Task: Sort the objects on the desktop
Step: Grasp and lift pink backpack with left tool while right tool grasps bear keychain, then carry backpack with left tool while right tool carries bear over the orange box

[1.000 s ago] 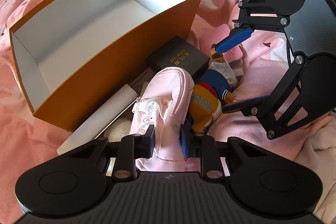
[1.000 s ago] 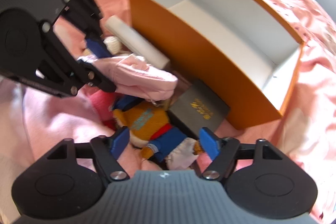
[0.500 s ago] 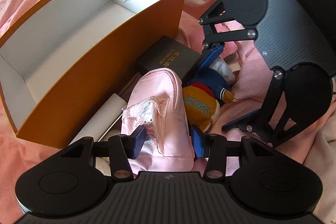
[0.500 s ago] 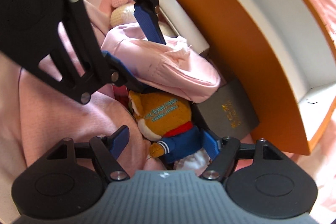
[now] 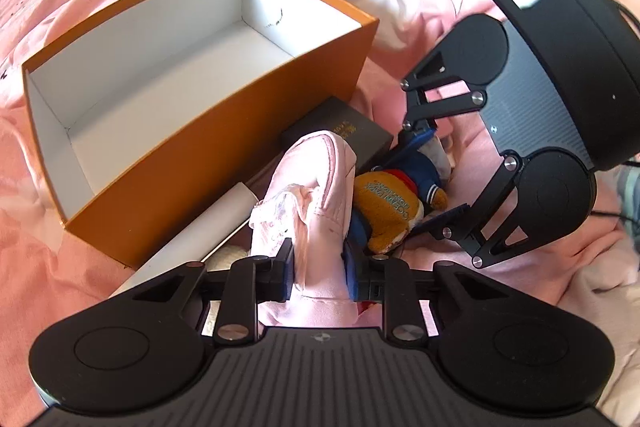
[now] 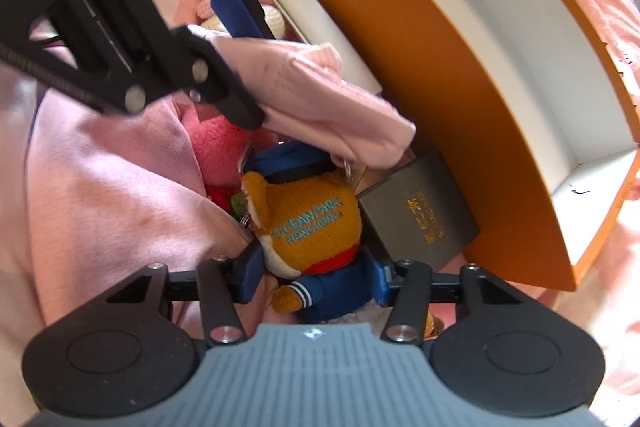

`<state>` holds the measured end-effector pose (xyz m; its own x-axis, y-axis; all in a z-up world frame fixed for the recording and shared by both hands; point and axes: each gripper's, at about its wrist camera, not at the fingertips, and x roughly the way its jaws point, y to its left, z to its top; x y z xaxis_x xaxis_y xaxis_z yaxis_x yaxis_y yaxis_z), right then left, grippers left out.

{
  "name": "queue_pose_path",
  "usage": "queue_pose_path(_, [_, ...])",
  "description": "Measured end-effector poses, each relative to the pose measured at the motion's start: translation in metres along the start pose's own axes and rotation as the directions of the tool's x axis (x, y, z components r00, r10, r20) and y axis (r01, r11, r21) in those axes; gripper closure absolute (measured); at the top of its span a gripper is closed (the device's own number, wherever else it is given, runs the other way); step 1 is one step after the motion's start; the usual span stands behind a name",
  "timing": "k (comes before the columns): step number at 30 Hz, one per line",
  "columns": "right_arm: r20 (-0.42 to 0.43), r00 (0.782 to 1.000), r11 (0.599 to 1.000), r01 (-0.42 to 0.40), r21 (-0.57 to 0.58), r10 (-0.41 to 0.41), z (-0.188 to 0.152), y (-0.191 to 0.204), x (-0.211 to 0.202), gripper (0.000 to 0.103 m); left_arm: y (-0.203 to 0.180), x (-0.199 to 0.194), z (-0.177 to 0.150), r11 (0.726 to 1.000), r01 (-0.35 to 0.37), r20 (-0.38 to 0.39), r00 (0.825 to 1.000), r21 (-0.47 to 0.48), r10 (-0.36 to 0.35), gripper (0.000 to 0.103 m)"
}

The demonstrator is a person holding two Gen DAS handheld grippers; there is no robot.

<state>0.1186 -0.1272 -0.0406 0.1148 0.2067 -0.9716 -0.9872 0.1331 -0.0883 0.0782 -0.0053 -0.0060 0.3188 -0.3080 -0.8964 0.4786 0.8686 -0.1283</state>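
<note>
A: Entry, sorting. Left gripper point(image 5: 320, 263): jaws clamped on the near end of the pink pouch point(image 5: 316, 195). The fabric bunches between the pads, so the hold is on cloth, not on anything rigid inside. The pouch's far end droops over the black gift box point(image 5: 352, 131), just right of the orange box point(image 5: 208, 131).

B: Handling?

A: Judged light, soft and floppy. It should hang from the pinch and swing. The clear plastic tag point(image 5: 280, 211) on its left side looks slippery, so the stitched seam is the better place to hold.

B: Right gripper point(image 6: 314, 279)?

A: Its jaws have just been closing around the plush bear point(image 6: 312, 223), one pad each side of the blue jacket at the near end. In the right wrist view the pads sit against the plush. I read it as clamped, though soft stuffing makes firm contact hard to confirm.

B: Bear's properties?

A: Judged light, squashy, not fragile. The torso is the best grip point, since limbs would slip or stretch. A metal ring point(image 6: 346, 167) shows at its far end, under the pouch, and could snag.

B: Where does everything lie?

A: On the pink bedding point(image 6: 112, 195), no counter in sight. The orange box is open and empty, to the right in the right wrist view. A white roll point(image 5: 192, 239) leans along its near wall.
</note>
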Motion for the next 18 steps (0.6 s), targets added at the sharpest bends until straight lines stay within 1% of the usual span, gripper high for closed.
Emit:
queue_pose_path(2, [0.006,1.000,1.000,0.006,0.016,-0.006,0.000,-0.005,-0.009,0.050,0.007,-0.011,-0.001,0.999,0.019,0.028,0.999,-0.033,-0.019,0.075])
queue_pose_path(4, [0.015,1.000,0.998,0.010,0.057,-0.011,0.001,-0.014,-0.020,0.050,0.012,-0.024,0.001,0.998,0.032,0.057,0.998,-0.056,-0.029,0.075])
queue_pose_path(10, [0.055,0.998,0.984,0.019,0.178,-0.029,0.000,-0.037,-0.048,0.050,0.021,-0.062,0.000,0.995,0.047,0.144,0.989,-0.084,-0.035,0.076])
queue_pose_path(11, [0.064,0.998,0.980,0.016,0.197,-0.029,-0.013,-0.031,-0.059,0.050,0.023,-0.066,0.001,0.995,0.047,0.155,0.987,-0.085,-0.034,0.076])
queue_pose_path(14, [0.068,0.997,0.961,0.005,0.275,-0.025,-0.019,-0.042,-0.067,0.051,0.027,-0.068,0.009,0.995,0.023,0.159,0.987,-0.097,-0.007,0.076])
queue_pose_path(16, [0.054,0.998,0.949,0.019,0.314,-0.038,-0.019,-0.028,-0.078,0.051,0.032,-0.067,0.016,0.994,0.017,0.159,0.987,-0.111,0.001,0.076])
queue_pose_path(18, [0.054,0.997,0.939,0.034,0.343,-0.056,-0.023,-0.026,-0.087,0.051,0.036,-0.072,0.017,0.992,0.018,0.169,0.986,-0.122,0.003,0.076])
